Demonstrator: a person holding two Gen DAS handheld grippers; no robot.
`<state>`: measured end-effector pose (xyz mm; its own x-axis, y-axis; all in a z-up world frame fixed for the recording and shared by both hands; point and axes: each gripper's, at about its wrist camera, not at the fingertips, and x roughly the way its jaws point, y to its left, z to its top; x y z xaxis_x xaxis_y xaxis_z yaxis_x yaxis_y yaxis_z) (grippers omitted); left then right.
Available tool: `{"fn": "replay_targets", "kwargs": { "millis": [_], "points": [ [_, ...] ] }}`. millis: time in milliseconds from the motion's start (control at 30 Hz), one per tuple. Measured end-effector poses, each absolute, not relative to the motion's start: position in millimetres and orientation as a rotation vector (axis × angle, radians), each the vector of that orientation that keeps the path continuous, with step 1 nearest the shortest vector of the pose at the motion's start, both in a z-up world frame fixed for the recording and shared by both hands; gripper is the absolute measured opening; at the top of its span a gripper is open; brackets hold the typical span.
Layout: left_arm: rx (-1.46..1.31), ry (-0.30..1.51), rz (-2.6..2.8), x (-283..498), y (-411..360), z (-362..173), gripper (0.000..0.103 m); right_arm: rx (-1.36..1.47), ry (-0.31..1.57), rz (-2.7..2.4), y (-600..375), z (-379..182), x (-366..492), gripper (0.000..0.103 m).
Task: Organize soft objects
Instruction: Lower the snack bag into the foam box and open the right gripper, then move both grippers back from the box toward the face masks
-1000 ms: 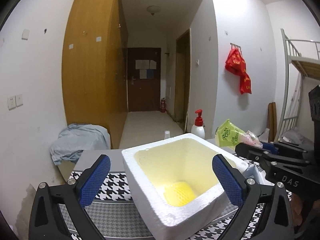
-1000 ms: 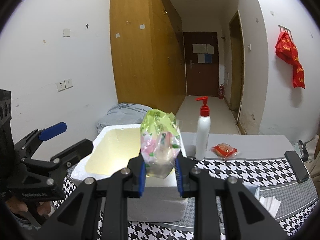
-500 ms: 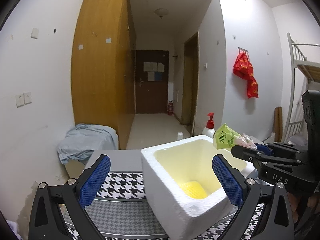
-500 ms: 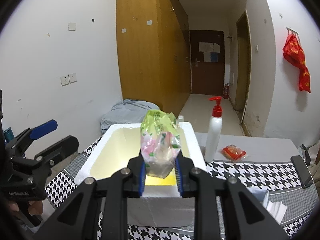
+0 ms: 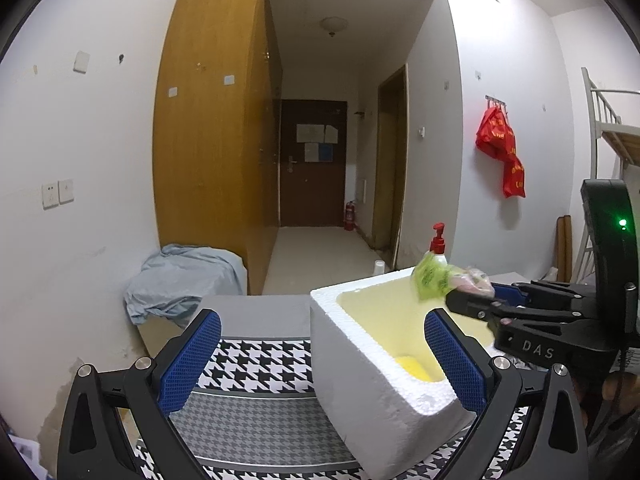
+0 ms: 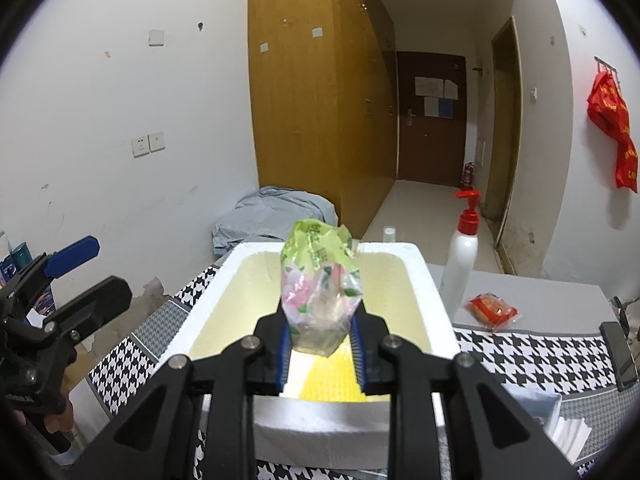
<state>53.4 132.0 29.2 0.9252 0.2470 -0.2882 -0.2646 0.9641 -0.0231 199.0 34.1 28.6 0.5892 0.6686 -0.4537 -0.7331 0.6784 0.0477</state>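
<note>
My right gripper (image 6: 320, 344) is shut on a green and pink snack bag (image 6: 320, 284) and holds it above the open white foam box (image 6: 436, 304). A yellow thing (image 6: 332, 384) lies on the box's floor. In the left wrist view the bag (image 5: 434, 276) hangs over the box's (image 5: 360, 364) far right side, held by the right gripper (image 5: 476, 300). My left gripper (image 5: 320, 356) is open and empty, off the box's left side; it also shows in the right wrist view (image 6: 80, 272).
A white pump bottle with a red top (image 6: 460, 264) stands right of the box. A red snack packet (image 6: 490, 310) lies on the grey table (image 6: 540, 296). A black phone (image 6: 620, 352) and white tissues (image 6: 568, 428) lie on the houndstooth cloth (image 6: 520, 360) at right.
The right gripper has carried the bag forward over the foam box. The left gripper has drawn back to the left, so the box sits further right in its view.
</note>
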Motion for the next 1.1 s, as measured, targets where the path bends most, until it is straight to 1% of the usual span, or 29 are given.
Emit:
{"fn": "replay_targets", "kwargs": {
  "millis": [67,100,433,867,1100],
  "points": [
    [-0.061,0.282,0.258,52,132,29,0.102,-0.155,0.465,0.822,37,28,199,0.063],
    [-0.062,0.28,0.256,52,133,28,0.102,-0.161,0.465,0.822,38,27,199,0.065],
    [-0.075,0.29,0.239,56,133,25,0.102,-0.134,0.453,0.807,30,30,202,0.065],
    [-0.075,0.269,0.148,60,105,31,0.102,-0.056,0.443,0.653,-34,31,216,0.065],
    [-0.067,0.249,0.124,53,92,37,0.102,-0.045,0.484,0.564,-60,13,231,0.065]
  ]
}}
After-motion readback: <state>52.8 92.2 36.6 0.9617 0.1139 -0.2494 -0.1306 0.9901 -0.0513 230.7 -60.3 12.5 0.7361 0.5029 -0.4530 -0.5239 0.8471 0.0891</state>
